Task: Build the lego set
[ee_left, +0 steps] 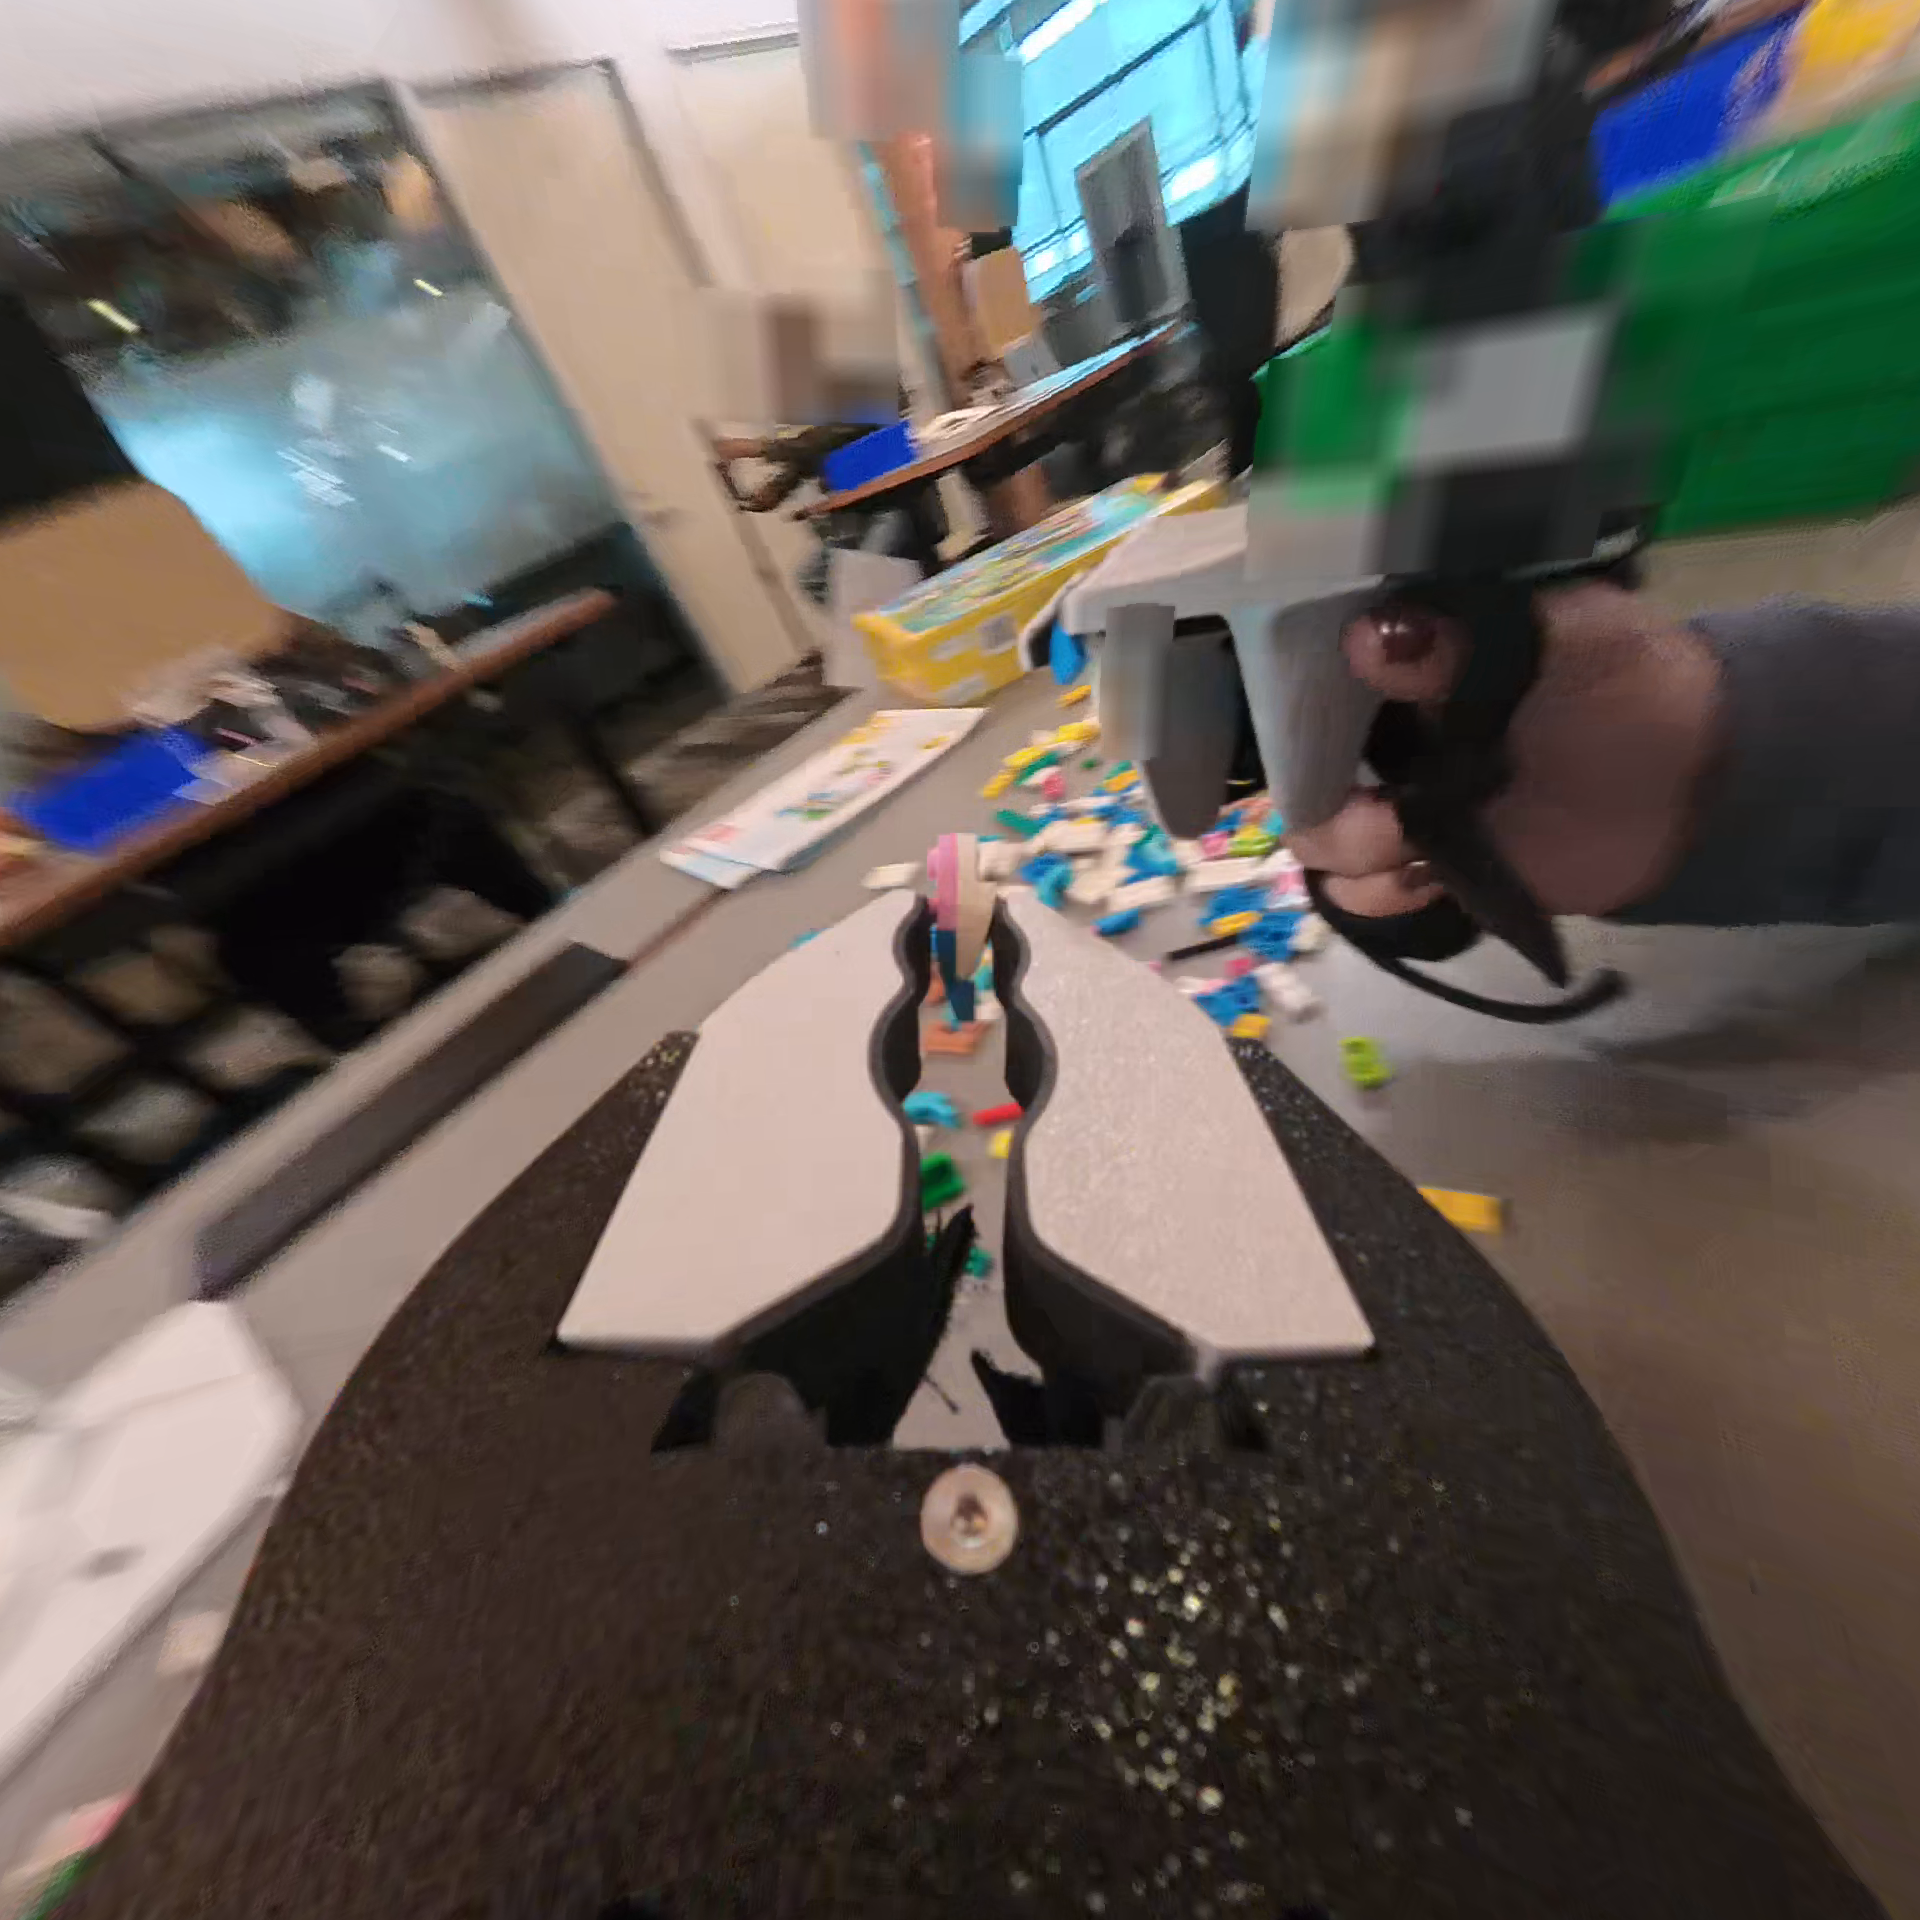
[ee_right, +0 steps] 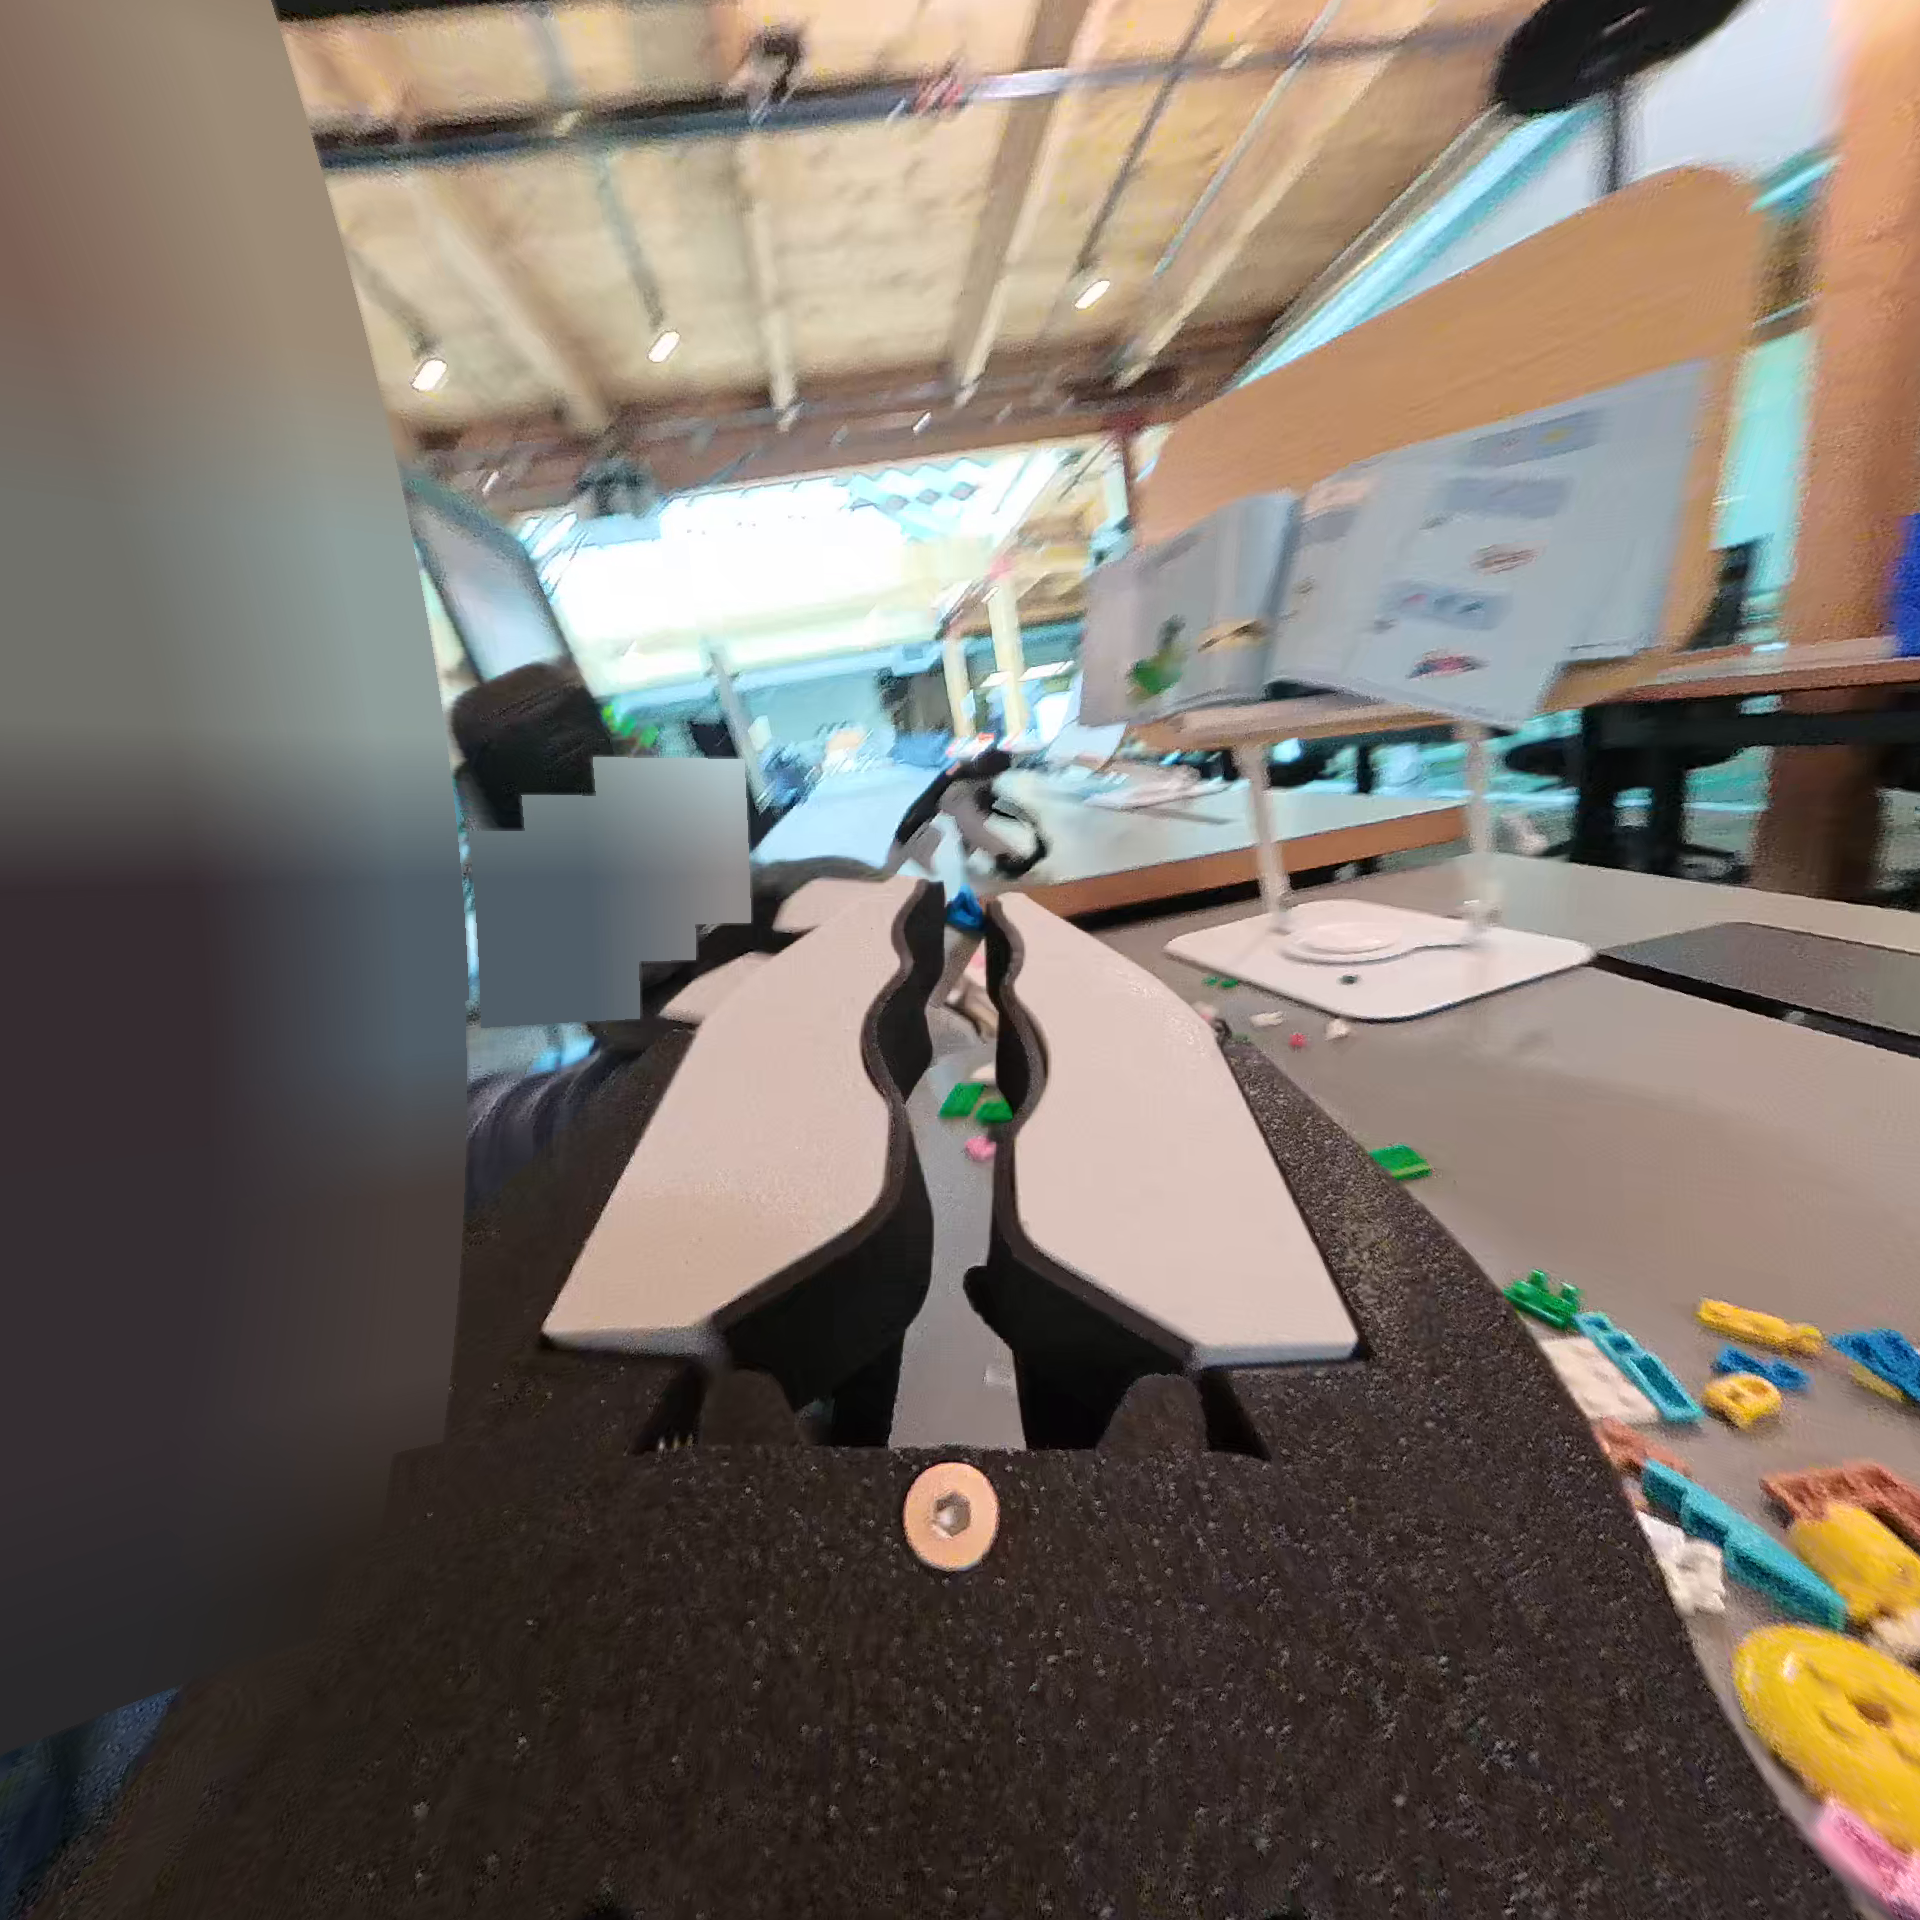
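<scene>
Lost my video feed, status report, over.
Left gripper shut on small pink-and-tan lego assembly. Right gripper shut on small blue lego piece. Loose bricks scattered on grey table.

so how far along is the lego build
Done: only a small pink, tan and blue assembly, pinched in the left gripper. In hand: the right gripper holds a small blue piece. Left: most bricks still lie loose in the pile on the table.

A grey tabletop (ee_right: 1558,1091) stands in a big workshop room with a wooden beam ceiling (ee_right: 831,260), small spot lights (ee_right: 662,344), a glass partition (ee_left: 312,395) and wooden-edged desks (ee_left: 312,748) behind
</scene>
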`<state>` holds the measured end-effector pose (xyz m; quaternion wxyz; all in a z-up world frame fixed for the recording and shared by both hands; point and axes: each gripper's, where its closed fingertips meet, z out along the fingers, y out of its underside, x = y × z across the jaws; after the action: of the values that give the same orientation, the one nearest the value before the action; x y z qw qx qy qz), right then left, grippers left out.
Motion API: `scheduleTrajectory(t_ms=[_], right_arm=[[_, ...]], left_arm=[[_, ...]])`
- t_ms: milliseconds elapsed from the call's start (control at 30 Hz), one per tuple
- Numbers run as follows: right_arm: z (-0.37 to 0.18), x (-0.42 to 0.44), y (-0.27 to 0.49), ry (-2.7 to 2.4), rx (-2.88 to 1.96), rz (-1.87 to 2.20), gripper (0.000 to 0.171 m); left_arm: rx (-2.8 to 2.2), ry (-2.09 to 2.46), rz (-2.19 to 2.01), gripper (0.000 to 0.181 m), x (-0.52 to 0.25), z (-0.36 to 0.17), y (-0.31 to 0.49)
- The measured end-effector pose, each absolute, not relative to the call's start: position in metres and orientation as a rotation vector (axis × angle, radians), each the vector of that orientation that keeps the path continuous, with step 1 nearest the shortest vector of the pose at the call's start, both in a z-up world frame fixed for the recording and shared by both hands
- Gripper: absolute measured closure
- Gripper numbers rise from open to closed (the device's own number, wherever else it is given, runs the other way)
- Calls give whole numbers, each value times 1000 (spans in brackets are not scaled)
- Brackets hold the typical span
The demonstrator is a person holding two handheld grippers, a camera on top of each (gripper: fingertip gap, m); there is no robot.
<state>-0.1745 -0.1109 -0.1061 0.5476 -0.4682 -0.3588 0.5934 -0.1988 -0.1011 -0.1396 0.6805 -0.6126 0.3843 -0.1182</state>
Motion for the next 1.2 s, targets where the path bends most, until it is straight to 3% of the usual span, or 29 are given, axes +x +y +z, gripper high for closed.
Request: scheduleTrajectory(t_ms=[33,133,933,1200], right_arm=[[-106,-173,-104,-766,-1125,1405,164],[-114,-174,-92,-644,-1180,1393,164],[-129,-186,-78,-586,-1212,1026,165],[-130,-189,-80,-561,-1211,1067,165]], left_arm=[[-1349,881,-155,171,-195,-137,-98],[-1321,914,-30,170,-177,-138,-94],[-1518,687,-359,170,-178,-157,-82],[-1492,660,-374,170,-179,-153,-83]])
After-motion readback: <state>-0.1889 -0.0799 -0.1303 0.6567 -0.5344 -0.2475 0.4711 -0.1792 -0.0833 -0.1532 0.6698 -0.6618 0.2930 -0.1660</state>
